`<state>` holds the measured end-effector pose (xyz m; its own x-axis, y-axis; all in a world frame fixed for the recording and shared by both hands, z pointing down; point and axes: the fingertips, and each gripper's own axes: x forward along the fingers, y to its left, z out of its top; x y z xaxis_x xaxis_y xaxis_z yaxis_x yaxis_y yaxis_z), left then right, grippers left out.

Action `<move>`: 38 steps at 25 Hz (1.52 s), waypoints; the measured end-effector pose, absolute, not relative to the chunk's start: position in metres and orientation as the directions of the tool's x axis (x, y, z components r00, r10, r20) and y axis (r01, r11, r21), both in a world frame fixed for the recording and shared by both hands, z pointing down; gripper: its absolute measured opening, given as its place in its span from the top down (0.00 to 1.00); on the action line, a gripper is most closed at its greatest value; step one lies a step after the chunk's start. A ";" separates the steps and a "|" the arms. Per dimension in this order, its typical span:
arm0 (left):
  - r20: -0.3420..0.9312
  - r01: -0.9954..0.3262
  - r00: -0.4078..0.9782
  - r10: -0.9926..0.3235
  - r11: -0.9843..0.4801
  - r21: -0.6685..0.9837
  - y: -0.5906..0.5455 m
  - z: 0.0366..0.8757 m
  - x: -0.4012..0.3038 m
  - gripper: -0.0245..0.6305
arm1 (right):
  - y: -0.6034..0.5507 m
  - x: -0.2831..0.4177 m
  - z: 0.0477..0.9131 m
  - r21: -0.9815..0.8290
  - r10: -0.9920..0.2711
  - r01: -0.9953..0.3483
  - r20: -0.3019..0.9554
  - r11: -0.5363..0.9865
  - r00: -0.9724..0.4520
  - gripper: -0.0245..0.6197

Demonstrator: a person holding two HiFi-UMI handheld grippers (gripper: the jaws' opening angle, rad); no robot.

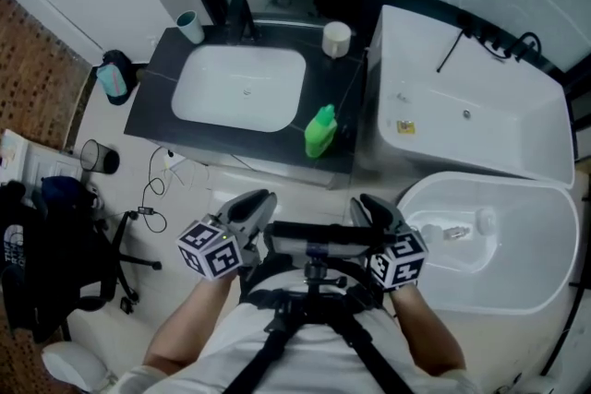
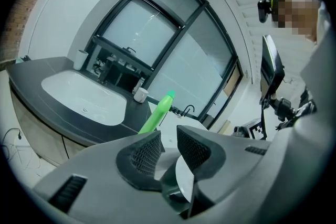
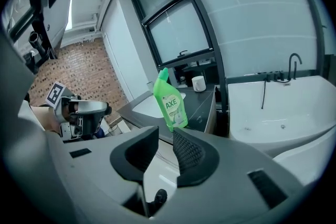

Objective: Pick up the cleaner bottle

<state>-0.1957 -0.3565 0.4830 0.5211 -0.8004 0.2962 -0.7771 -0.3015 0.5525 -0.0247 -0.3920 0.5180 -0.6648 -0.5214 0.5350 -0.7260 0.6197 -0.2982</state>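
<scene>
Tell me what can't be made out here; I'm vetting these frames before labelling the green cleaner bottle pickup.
- Cleaner bottle, left gripper view: lower half hidden behind the left hand-held gripper.
- Label, right gripper view: print under the brand name too small to read.
- Small items in the white oval basin, head view: too small to identify.
- Cup, head view: contents too small to tell.

Left tongs (image 1: 251,206) and right tongs (image 1: 377,211) sit side by side toward six o'clock, pointing to twelve, jaws slightly parted, gripping nothing.
</scene>
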 end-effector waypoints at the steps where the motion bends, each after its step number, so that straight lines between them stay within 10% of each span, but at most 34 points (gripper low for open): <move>1: 0.296 -0.774 0.531 -0.794 -0.313 0.551 -0.358 0.483 -0.199 0.83 | -0.392 -0.027 0.517 -0.295 -0.532 -0.734 0.533 0.612 -0.658 0.83; 24: 0.316 -0.729 0.657 -0.685 -0.468 0.500 -0.406 0.489 -0.183 0.79 | -0.394 -0.020 0.507 -0.276 -0.644 -0.822 0.517 0.498 -0.564 0.83; 31: 0.331 -0.780 0.616 -0.715 -0.494 0.385 -0.438 0.496 -0.169 0.55 | -0.401 -0.014 0.509 -0.279 -0.652 -0.829 0.515 0.486 -0.556 0.83; 38: 0.316 -0.810 0.584 -0.748 -0.513 0.283 -0.476 0.506 -0.150 0.53 | -0.404 -0.001 0.508 -0.277 -0.666 -0.844 0.521 0.459 -0.533 0.83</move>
<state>-0.1502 -0.4763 0.5064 0.5839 -0.7478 0.3161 -0.8104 -0.5132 0.2827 -0.0013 -0.4044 0.5079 -0.5332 -0.6664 0.5212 -0.8442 0.4590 -0.2768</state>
